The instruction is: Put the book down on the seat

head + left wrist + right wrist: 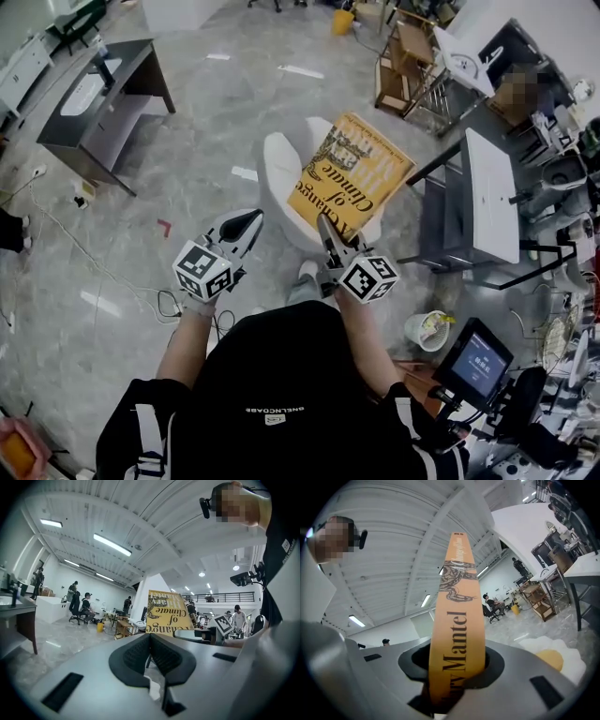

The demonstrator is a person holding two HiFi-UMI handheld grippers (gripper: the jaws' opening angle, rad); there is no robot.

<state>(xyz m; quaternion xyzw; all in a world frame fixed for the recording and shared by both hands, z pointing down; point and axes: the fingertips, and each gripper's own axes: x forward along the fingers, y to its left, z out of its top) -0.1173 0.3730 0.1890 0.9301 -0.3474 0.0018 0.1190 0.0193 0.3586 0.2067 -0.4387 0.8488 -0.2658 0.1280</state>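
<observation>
An orange-yellow book (349,178) with "Change of Climate" on its cover hangs tilted above a white, egg-shaped seat (277,172). My right gripper (325,228) is shut on the book's lower corner. In the right gripper view the spine (457,616) stands up between that gripper's (457,667) jaws, and the seat (553,660) with its yellow centre lies low at the right. My left gripper (251,220) is to the left of the book, apart from it, shut and holding nothing. From the left gripper (150,638) view the book (167,613) shows ahead.
A grey desk (103,103) stands at the far left. A white table (492,192) on a dark frame is right of the seat. A wooden shelf (408,61) is behind. A small tub (429,328) and a screen (476,361) sit at the lower right. Cables (169,302) lie on the floor.
</observation>
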